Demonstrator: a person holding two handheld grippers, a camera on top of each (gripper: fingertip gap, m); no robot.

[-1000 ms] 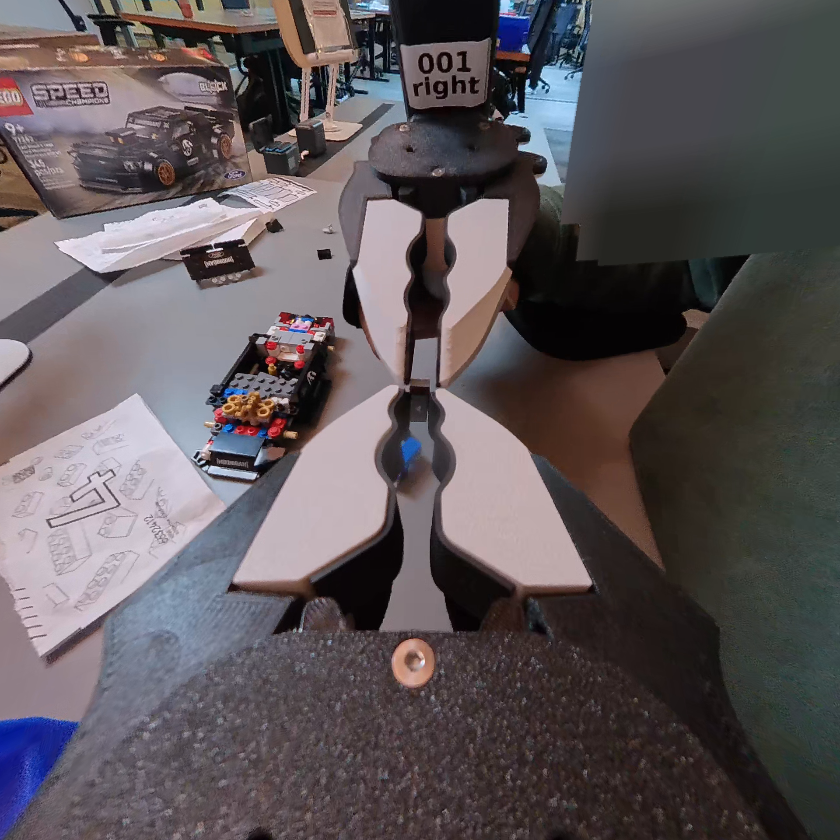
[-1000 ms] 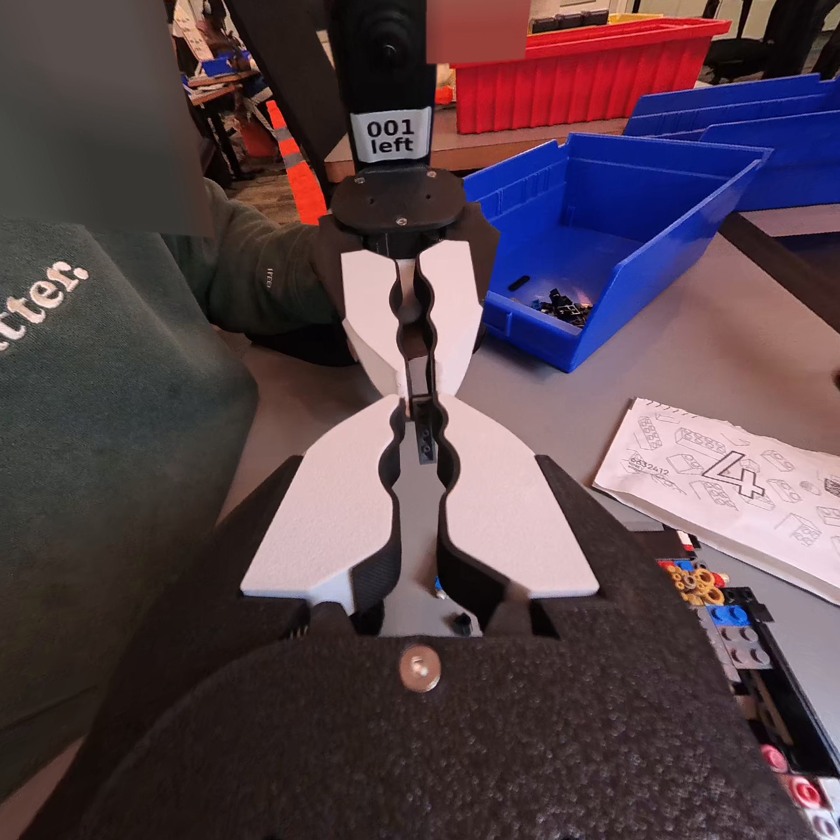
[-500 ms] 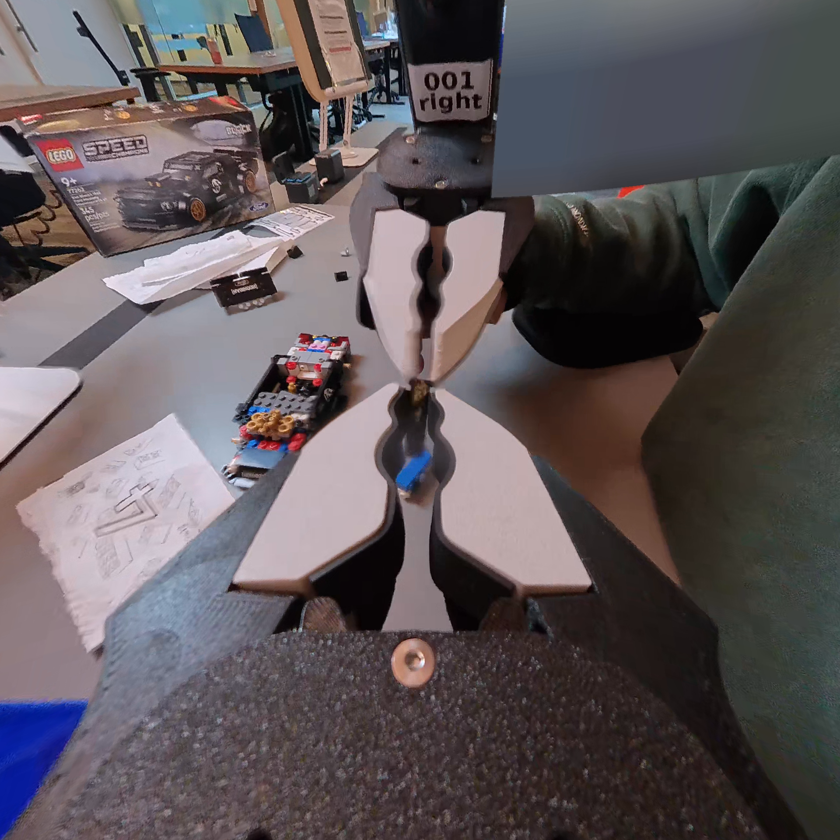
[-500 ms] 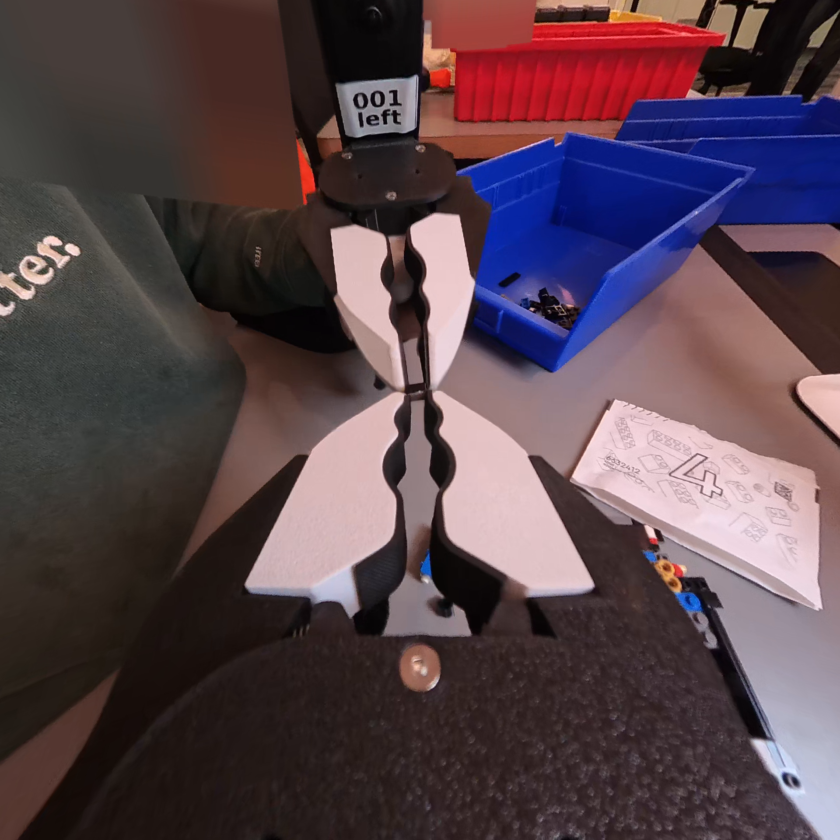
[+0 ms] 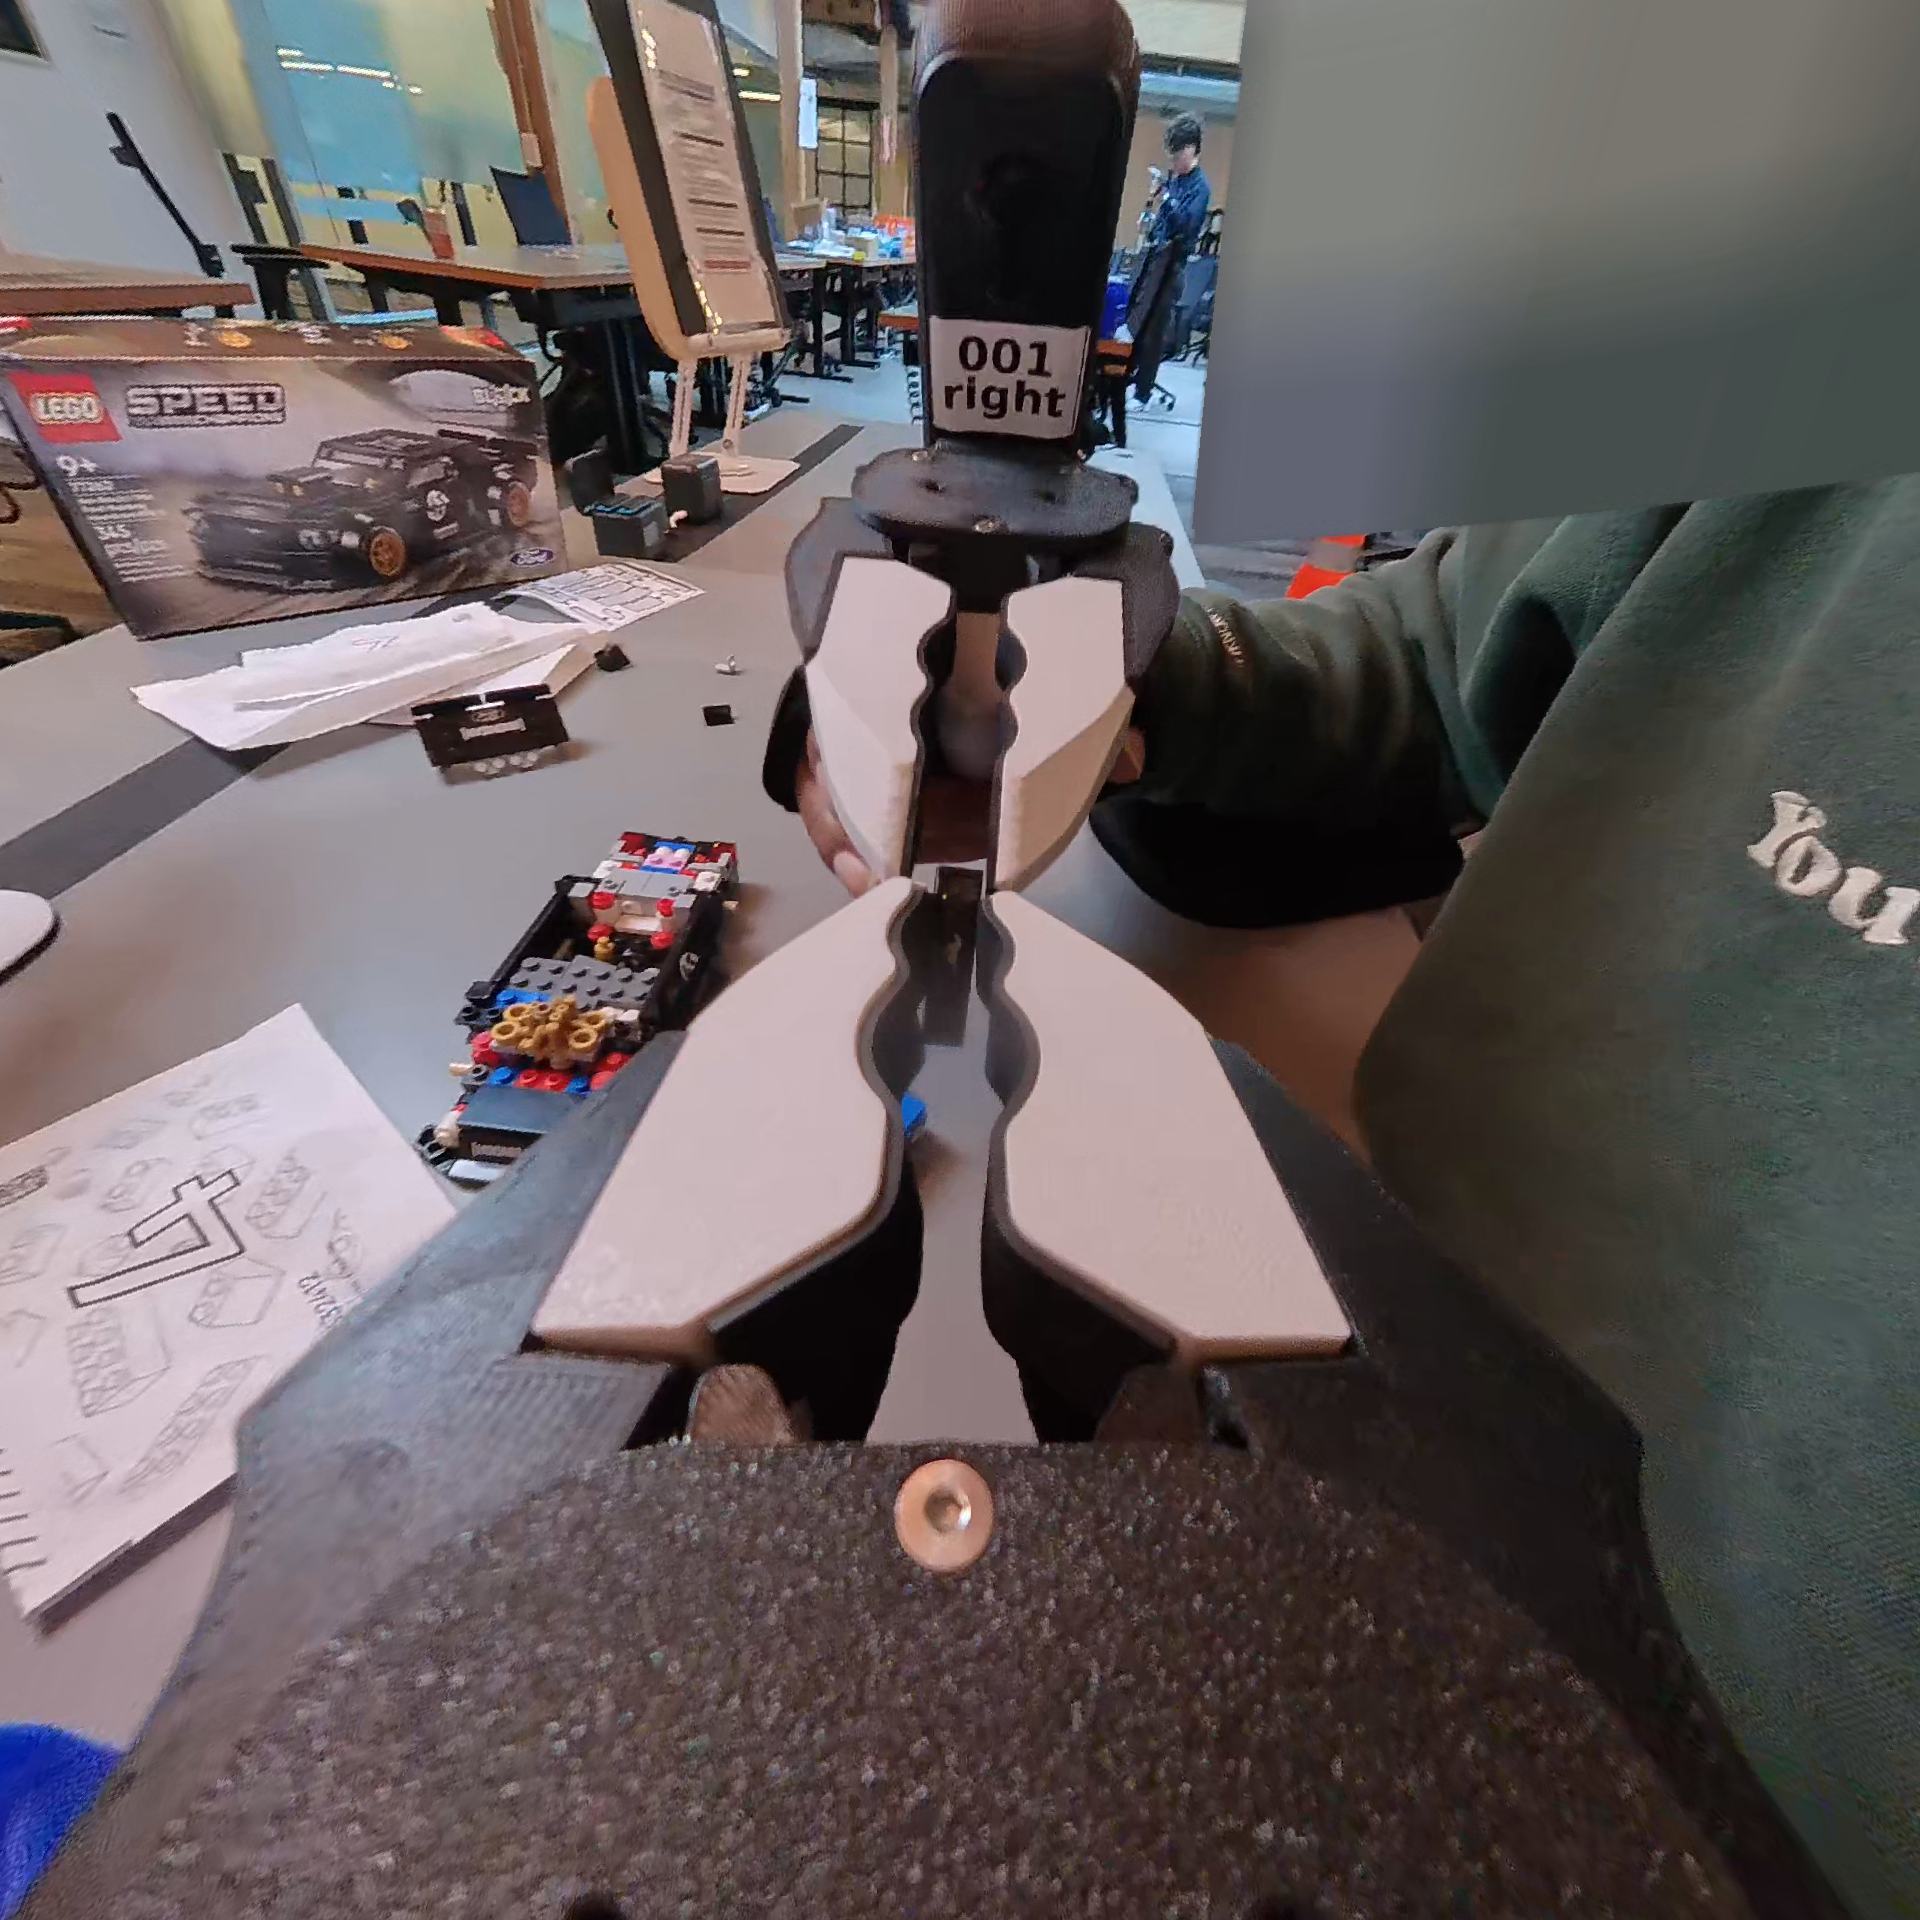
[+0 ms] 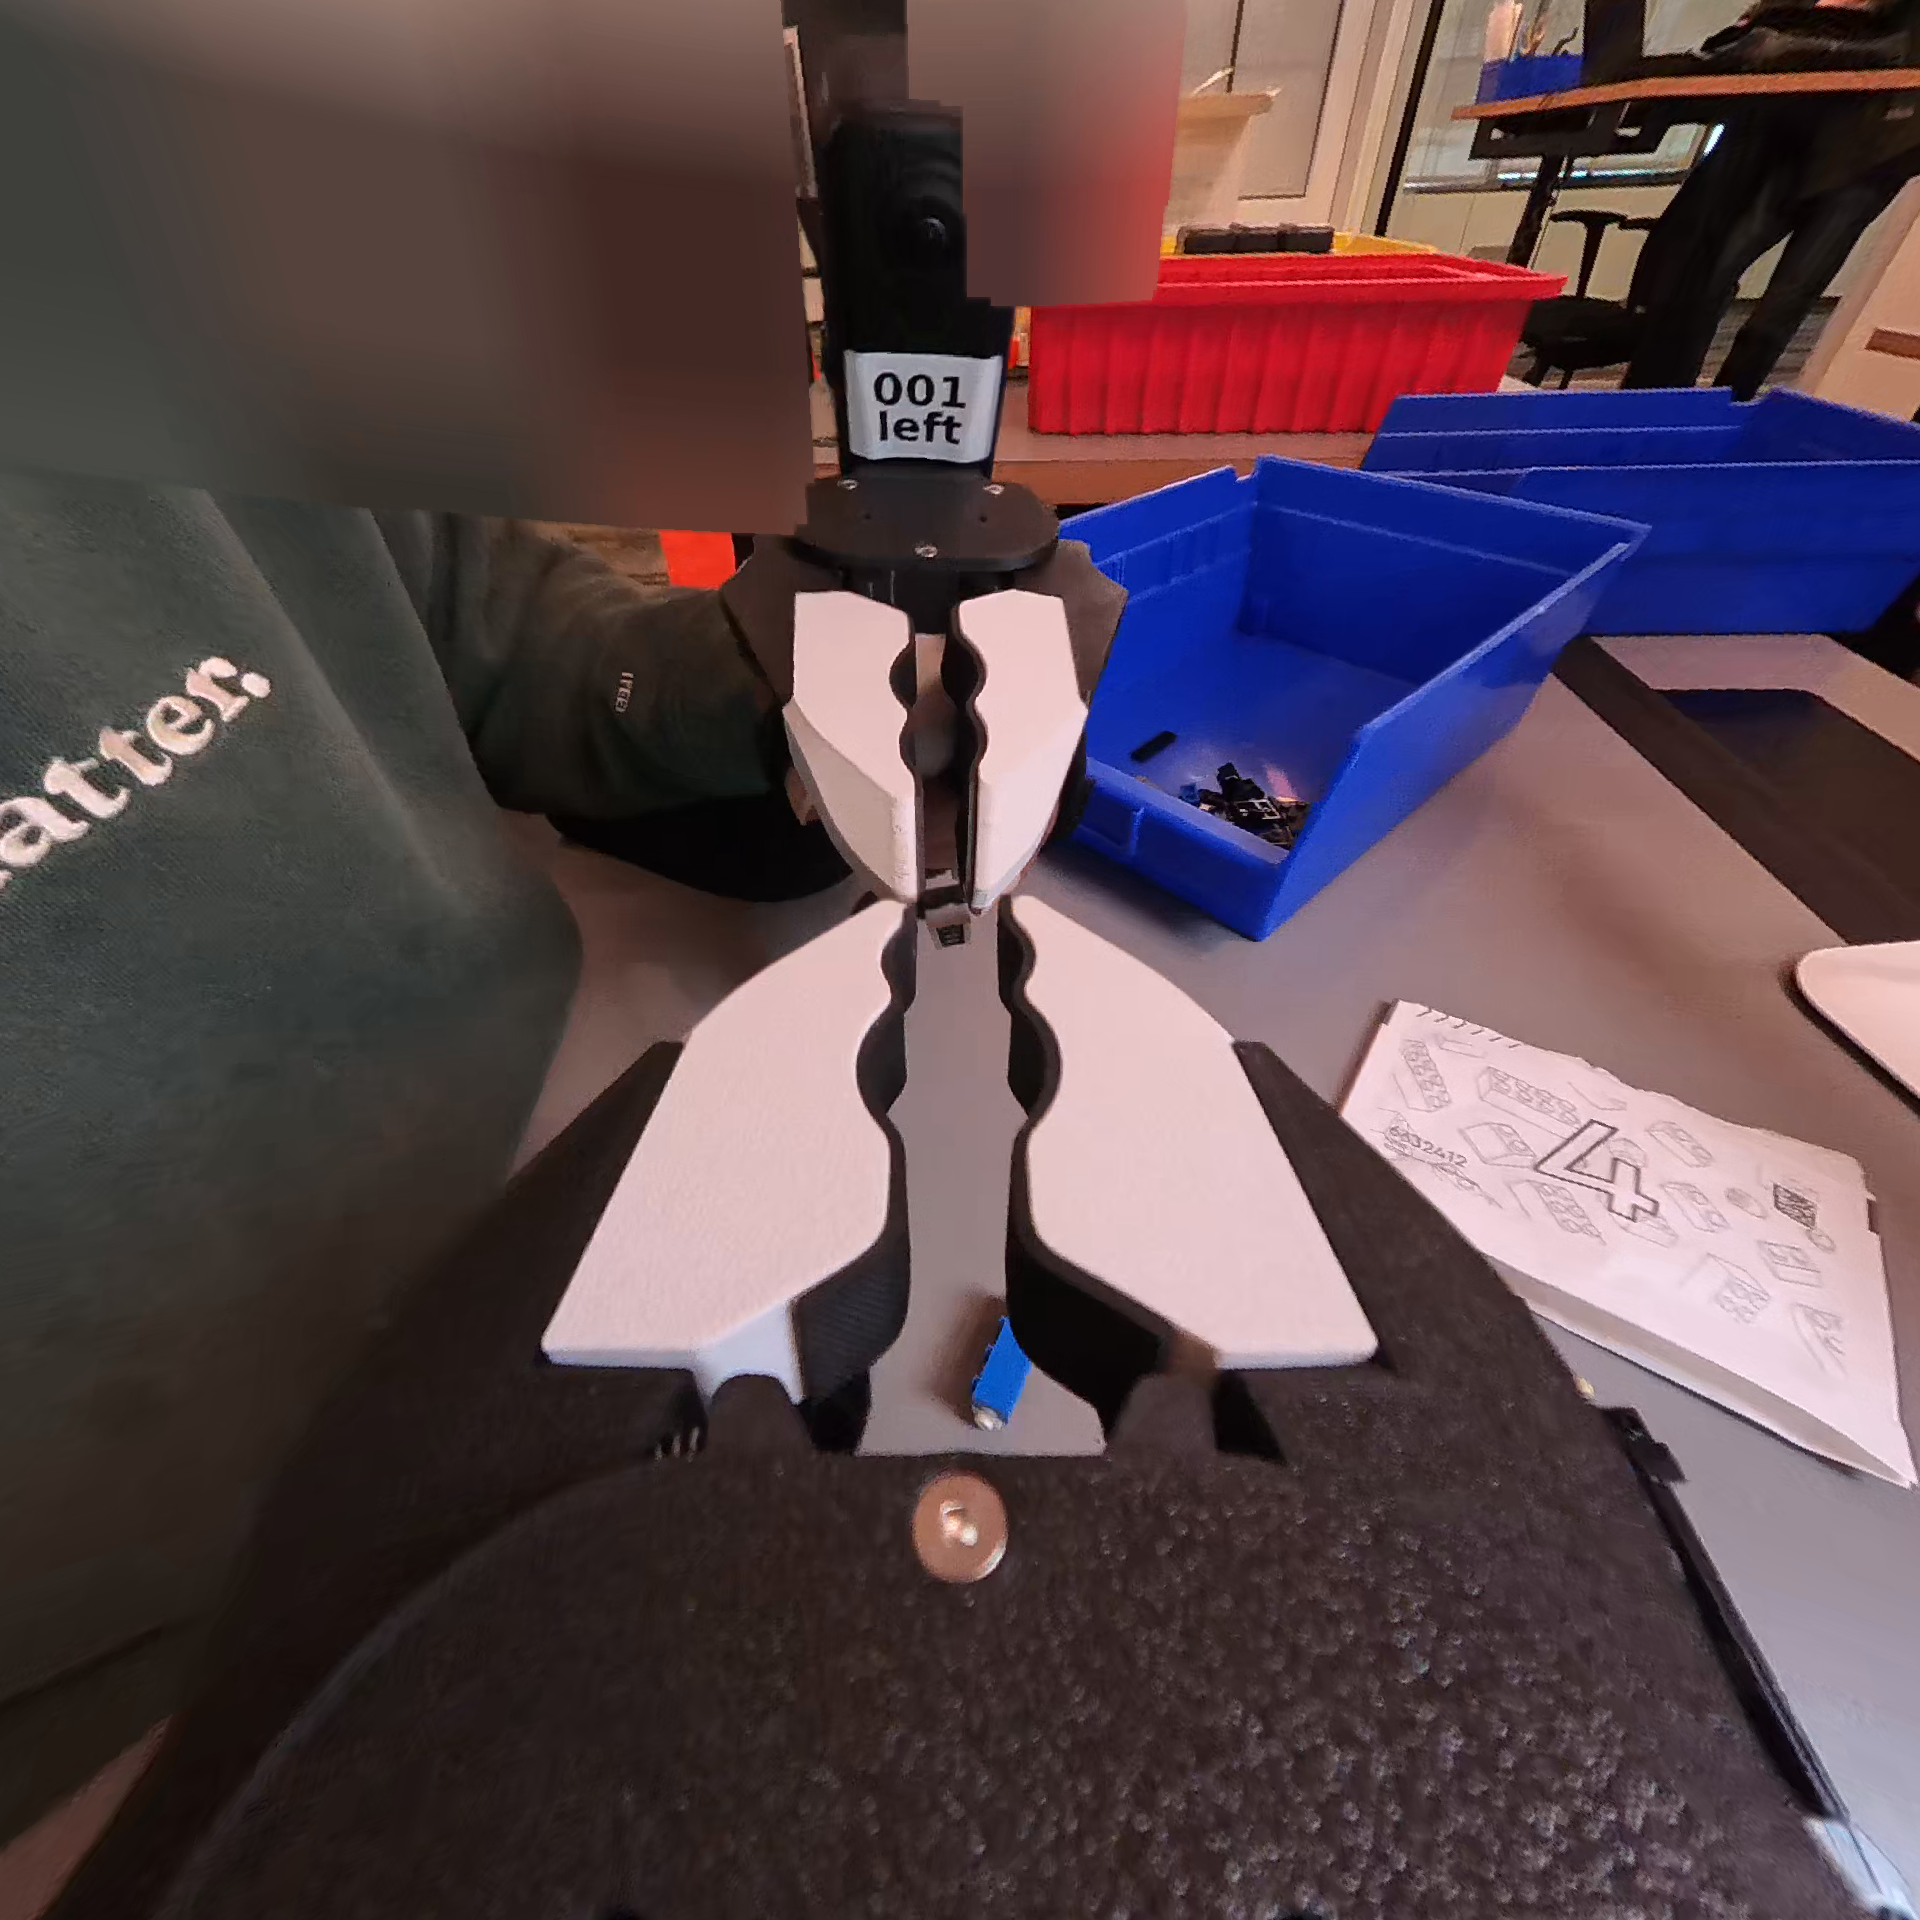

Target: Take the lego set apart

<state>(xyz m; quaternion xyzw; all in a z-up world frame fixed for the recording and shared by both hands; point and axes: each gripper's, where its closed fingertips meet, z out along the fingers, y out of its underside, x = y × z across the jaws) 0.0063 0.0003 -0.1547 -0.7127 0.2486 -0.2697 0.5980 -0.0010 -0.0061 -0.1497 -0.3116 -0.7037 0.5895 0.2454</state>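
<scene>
Grey counter (image 5: 343, 894) carries the half-stripped lego car (image 5: 597, 987); paper sheet (image 5: 156, 1278) at 8 o'clock, boxed set (image 5: 281, 468) at 11.

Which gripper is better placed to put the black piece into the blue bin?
Probably left: the left gripper pinches the black piece, beside the blue bin; the right gripper looks open.

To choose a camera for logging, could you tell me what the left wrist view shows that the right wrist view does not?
Only the left wrist view shows the lego box and a loose black plate. Only the right wrist view shows the loose pieces inside the blue bin and the red bin. Both show the paper sheet, a blue brick and the black piece.
</scene>
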